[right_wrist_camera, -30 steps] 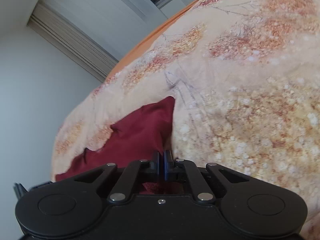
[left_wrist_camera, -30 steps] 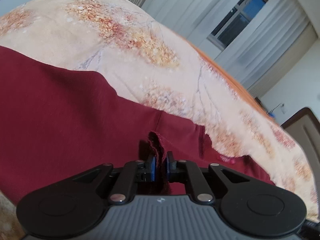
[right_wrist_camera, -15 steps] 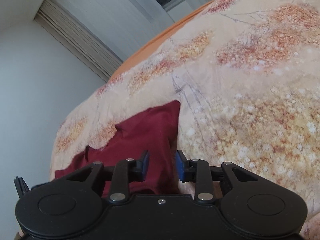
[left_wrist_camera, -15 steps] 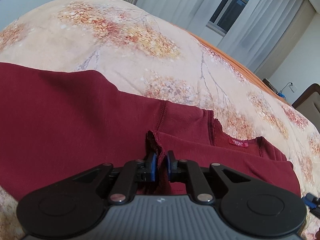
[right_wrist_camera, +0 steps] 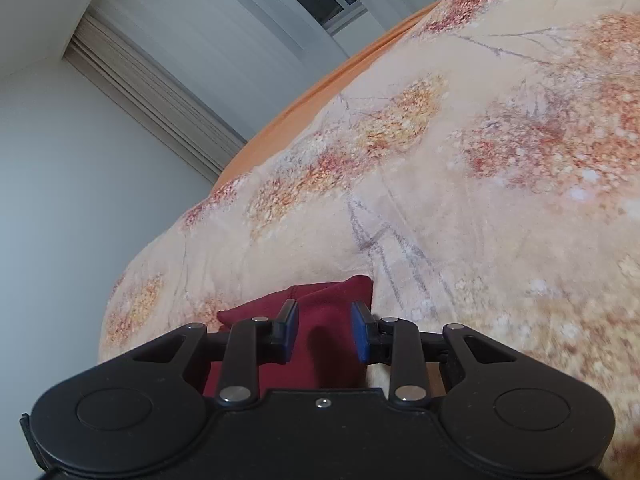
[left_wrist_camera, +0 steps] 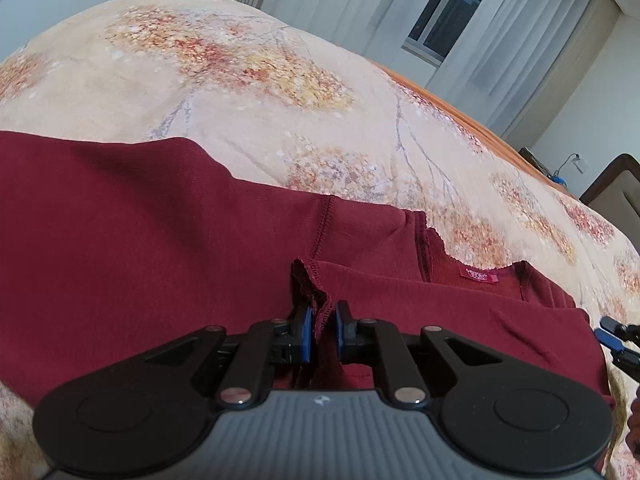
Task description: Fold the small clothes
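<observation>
Jaws of the left gripper [left_wrist_camera: 321, 330] are nearly together, clamped on a hem fold of the one maroon shirt [left_wrist_camera: 132, 248]; the right gripper [right_wrist_camera: 325, 333] has its jaws apart over a shirt corner, pads clear of the cloth. The shirt lies spread on one floral bedspread [left_wrist_camera: 248, 92]. One window [left_wrist_camera: 448, 20] stands behind pale curtains [left_wrist_camera: 516, 40]. A red label [left_wrist_camera: 479, 275] shows at the collar

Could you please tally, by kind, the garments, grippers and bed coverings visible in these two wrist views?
Garments: 1, the dark red top, with its label.
Grippers: 2, the left gripper and the right gripper.
Bed coverings: 2, the floral bedspread and the orange sheet at its far edge.
Total: 5
</observation>
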A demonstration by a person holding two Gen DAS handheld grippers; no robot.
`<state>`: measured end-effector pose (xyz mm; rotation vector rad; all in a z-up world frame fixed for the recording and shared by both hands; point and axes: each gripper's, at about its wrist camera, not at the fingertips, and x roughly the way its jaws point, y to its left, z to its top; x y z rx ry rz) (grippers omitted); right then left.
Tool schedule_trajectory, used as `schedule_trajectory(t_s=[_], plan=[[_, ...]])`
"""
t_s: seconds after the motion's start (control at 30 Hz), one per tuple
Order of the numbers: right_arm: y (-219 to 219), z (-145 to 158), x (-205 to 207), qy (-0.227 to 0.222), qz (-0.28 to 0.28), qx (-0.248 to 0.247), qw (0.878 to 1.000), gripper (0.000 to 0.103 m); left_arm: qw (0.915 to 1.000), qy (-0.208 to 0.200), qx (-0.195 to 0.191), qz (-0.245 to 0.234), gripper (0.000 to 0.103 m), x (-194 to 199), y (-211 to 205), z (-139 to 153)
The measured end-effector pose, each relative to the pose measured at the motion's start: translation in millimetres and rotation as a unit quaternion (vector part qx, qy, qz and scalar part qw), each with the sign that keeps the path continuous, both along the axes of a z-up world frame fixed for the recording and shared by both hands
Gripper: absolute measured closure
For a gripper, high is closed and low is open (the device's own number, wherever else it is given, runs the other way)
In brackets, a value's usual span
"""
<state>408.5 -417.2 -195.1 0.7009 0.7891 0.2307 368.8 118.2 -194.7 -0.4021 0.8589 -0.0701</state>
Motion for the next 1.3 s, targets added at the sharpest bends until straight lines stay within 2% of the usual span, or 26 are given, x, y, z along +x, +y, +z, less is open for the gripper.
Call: schedule_trajectory(t_s=[0.1, 0.23, 0.33, 0.47, 0.57, 0.67, 0.7, 0.73, 0.9, 0.97, 1.03, 1.07, 1.13, 1.17, 1.2, 1.27, 1.3], plan=[[2, -10, 7, 0.01, 0.002, -0.003, 1.0, 0.065, 1.0, 0.001, -0.001, -0.001, 0.091, 0, 0, -2], [3, -18, 11, 0.021, 0.003, -0.012, 1.0, 0.069, 1.0, 0.0, 0.002, -0.003, 0.09, 0, 0, -3], [-12, -17, 6, 0.014, -0.035, 0.008, 0.999, 0.073, 1.0, -0.002, -0.001, -0.002, 0.09, 0, 0, -3], [-19, -26, 8, 0.024, -0.026, 0.036, 0.999, 0.073, 1.0, -0.003, 0.002, -0.005, 0.09, -1, 0, -5], [-18, -31, 12, 0.02, -0.018, 0.067, 0.997, 0.068, 1.0, -0.003, 0.002, -0.005, 0.09, 0, 0, -5], [-4, -28, 18, 0.017, 0.006, 0.028, 0.999, 0.069, 1.0, -0.002, 0.001, -0.004, 0.09, 0, 0, -6], [-1, -26, 18, 0.014, 0.01, 0.017, 1.0, 0.077, 1.0, -0.002, 0.001, -0.004, 0.09, 0, 0, -6], [0, -24, 18, 0.012, 0.013, 0.011, 1.0, 0.09, 1.0, -0.002, 0.001, -0.004, 0.09, 0, 0, -7], [-11, 6, 10, -0.048, -0.022, 0.008, 0.999, 0.096, 0.9999, -0.012, -0.001, -0.001, 0.089, -2, -1, -4], [4, 8, 14, -0.035, -0.011, -0.067, 0.997, 0.096, 0.9998, -0.018, 0.0, -0.002, 0.084, -1, -3, -5], [18, 0, 18, 0.001, 0.003, -0.119, 0.993, 0.091, 0.9999, -0.015, 0.005, 0.0, 0.085, 0, -5, -8], [18, -1, 14, 0.0, -0.006, -0.122, 0.992, 0.089, 0.9999, -0.013, 0.004, 0.003, 0.085, 1, -5, -9], [12, 9, 2, -0.021, -0.034, -0.116, 0.992, 0.075, 0.9999, -0.011, 0.0, 0.004, 0.084, -1, -4, -6], [9, 15, -5, -0.029, -0.039, -0.117, 0.992, 0.07, 0.9999, -0.01, 0.001, 0.001, 0.08, -2, -3, -3], [7, 22, -13, -0.038, -0.039, -0.114, 0.992, 0.06, 0.9999, -0.012, 0.002, -0.005, 0.077, -4, -3, 0], [7, 35, -31, -0.052, -0.022, -0.104, 0.993, 0.048, 0.9998, -0.016, -0.001, -0.01, 0.065, -10, -1, 7], [8, 41, -41, -0.057, -0.013, -0.102, 0.993, 0.038, 0.9997, -0.021, -0.005, -0.012, 0.059, -14, -1, 11]])
